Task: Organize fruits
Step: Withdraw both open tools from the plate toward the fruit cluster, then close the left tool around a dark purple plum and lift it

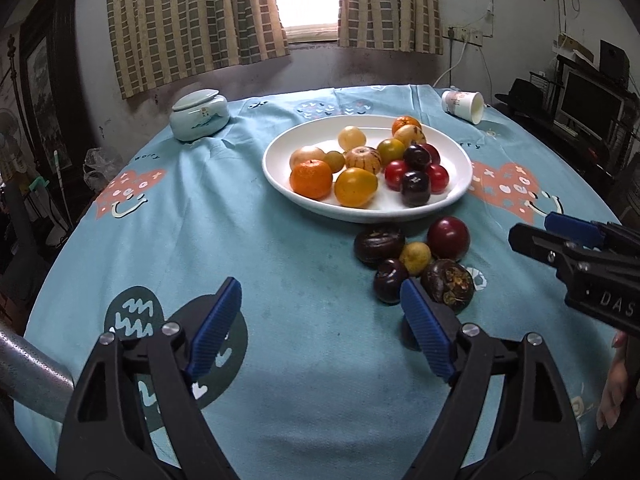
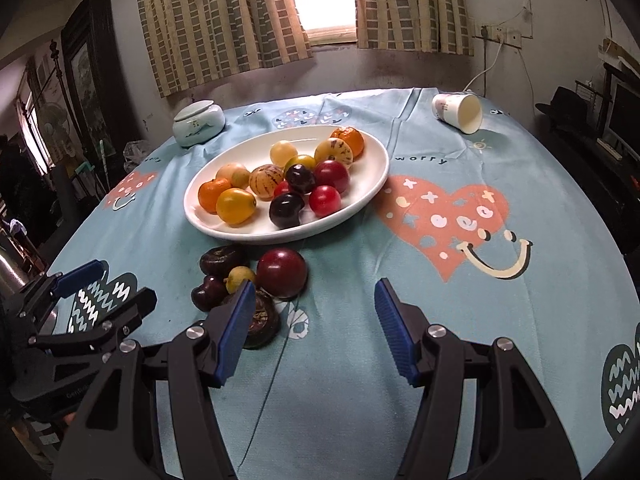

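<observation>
White oval plate (image 1: 366,210) sat mid-table on a pale blue printed tablecloth (image 1: 200,216), loaded with oranges, yellow and striped fruits, red ones and dark plums. Five loose fruits lay in a cluster on the cloth just in front of the plate: a dark red plum (image 1: 448,238), a small yellow fruit (image 1: 416,257), a dark plum (image 1: 390,280) and two brown mangosteens (image 1: 378,244) (image 1: 450,282). Left gripper (image 1: 320,332) hovered over bare cloth, jaws wide, nothing between them, its right pad just beside the cluster. Right gripper (image 2: 314,328) also stood open and empty, its left pad overlapping the near mangosteen in view. Lidded ceramic jar (image 1: 199,117) and tipped paper cup (image 1: 464,106) rested at the far edge.
</observation>
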Demonstrator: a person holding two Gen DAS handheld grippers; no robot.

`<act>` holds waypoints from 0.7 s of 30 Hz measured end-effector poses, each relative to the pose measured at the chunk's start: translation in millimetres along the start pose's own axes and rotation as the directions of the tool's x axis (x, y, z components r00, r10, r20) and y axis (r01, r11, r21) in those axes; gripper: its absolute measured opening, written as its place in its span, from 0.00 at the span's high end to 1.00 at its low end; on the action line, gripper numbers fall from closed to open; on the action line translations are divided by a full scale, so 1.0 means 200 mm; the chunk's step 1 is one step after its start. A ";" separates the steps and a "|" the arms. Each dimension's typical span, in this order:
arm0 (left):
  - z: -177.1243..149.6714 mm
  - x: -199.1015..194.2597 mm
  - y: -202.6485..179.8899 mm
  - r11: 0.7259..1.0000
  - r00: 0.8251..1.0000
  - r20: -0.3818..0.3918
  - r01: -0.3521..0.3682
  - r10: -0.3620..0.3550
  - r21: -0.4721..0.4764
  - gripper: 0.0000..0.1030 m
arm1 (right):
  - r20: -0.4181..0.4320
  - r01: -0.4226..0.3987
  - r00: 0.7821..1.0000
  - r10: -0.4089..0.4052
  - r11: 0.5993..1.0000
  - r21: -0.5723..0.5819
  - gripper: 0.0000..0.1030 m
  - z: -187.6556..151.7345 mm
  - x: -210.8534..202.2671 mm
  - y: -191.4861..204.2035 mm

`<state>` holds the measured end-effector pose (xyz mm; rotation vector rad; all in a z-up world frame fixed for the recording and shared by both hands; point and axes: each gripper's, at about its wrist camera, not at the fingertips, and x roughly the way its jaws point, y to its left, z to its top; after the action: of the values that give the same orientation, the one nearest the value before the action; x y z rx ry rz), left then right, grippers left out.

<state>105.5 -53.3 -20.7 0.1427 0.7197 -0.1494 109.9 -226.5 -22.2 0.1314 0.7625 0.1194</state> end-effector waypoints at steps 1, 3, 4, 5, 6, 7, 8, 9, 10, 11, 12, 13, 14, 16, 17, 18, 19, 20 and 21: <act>0.00 0.00 -0.02 1.000 1.000 -0.001 0.006 -0.006 0.015 0.19 | 0.001 0.002 1.000 -0.002 1.000 0.015 0.40 0.00 0.00 -0.02; -0.02 0.01 -0.06 0.999 1.000 -0.009 0.027 -0.026 0.038 0.19 | 0.004 0.003 1.000 -0.004 0.999 0.045 0.40 0.01 -0.01 -0.06; -0.02 0.02 -0.07 0.998 0.999 -0.015 0.036 -0.036 0.045 0.19 | 0.006 0.003 1.000 -0.003 0.998 0.059 0.40 0.02 -0.01 -0.08; -0.03 0.03 -0.07 0.998 0.999 -0.023 0.046 -0.045 0.053 0.19 | 0.009 0.000 1.000 -0.001 0.997 0.075 0.40 0.02 -0.02 -0.10; -0.03 0.04 -0.08 0.997 0.998 -0.032 0.054 -0.052 0.059 0.19 | 0.011 -0.002 1.000 0.001 0.996 0.085 0.40 0.02 -0.02 -0.11; -0.04 0.05 -0.09 0.996 0.997 -0.043 0.064 -0.062 0.061 0.19 | 0.013 -0.004 1.000 0.002 0.996 0.094 0.40 0.02 -0.02 -0.12; -0.04 0.06 -0.09 0.995 0.996 -0.055 0.080 -0.076 0.062 0.19 | 0.014 -0.005 1.000 0.004 0.995 0.097 0.40 0.02 -0.03 -0.13; -0.05 0.07 -0.09 0.994 0.994 -0.064 0.089 -0.085 0.064 0.20 | 0.016 -0.007 1.000 0.006 0.995 0.098 0.40 0.03 -0.03 -0.13; -0.05 0.08 -0.10 0.993 0.994 -0.070 0.092 -0.087 0.069 0.20 | 0.018 -0.010 1.000 0.008 0.995 0.096 0.40 0.03 -0.03 -0.13; -0.05 0.08 -0.11 0.993 0.994 -0.072 0.091 -0.086 0.074 0.21 | 0.020 -0.013 1.000 0.011 0.995 0.094 0.40 0.03 -0.04 -0.13; -0.05 0.09 -0.11 0.993 0.993 -0.075 0.092 -0.086 0.076 0.25 | 0.022 -0.015 1.000 0.013 0.996 0.091 0.40 0.03 -0.04 -0.13; -0.05 0.10 -0.11 0.992 0.992 -0.081 0.099 -0.093 0.074 0.27 | 0.023 -0.016 1.000 0.014 0.996 0.088 0.40 0.03 -0.05 -0.13; -0.05 0.11 -0.11 0.991 0.990 -0.086 0.114 -0.108 0.066 0.27 | 0.023 -0.019 1.000 0.017 0.996 0.086 0.40 0.03 -0.05 -0.13; -0.05 0.12 -0.11 0.987 0.984 -0.104 0.149 -0.143 0.056 0.27 | 0.024 -0.025 0.999 0.023 0.996 0.085 0.40 0.03 -0.05 -0.12; -0.06 0.12 -0.11 0.984 0.980 -0.114 0.169 -0.162 0.055 0.27 | 0.025 -0.025 0.999 0.023 0.996 0.084 0.40 0.03 -0.05 -0.12; -0.06 0.12 -0.12 0.980 0.975 -0.126 0.194 -0.186 0.054 0.27 | 0.024 -0.024 0.999 0.022 0.996 0.084 0.40 0.03 -0.05 -0.13; -0.06 0.12 -0.13 0.977 0.971 -0.134 0.208 -0.199 0.055 0.27 | 0.022 -0.024 1.000 0.022 0.996 0.087 0.40 0.03 -0.05 -0.13; -0.07 0.13 -0.14 0.976 0.969 -0.141 0.211 -0.201 0.060 0.28 | 0.019 -0.025 1.000 0.023 0.996 0.090 0.40 0.03 -0.05 -0.13; -0.07 0.14 -0.15 0.975 0.969 -0.146 0.212 -0.201 0.064 0.30 | 0.016 -0.026 1.000 0.025 0.995 0.093 0.40 0.03 -0.05 -0.13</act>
<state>111.4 -82.1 -52.1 0.1543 0.8681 -0.3705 108.4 -253.9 -15.2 0.2302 0.7521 0.1073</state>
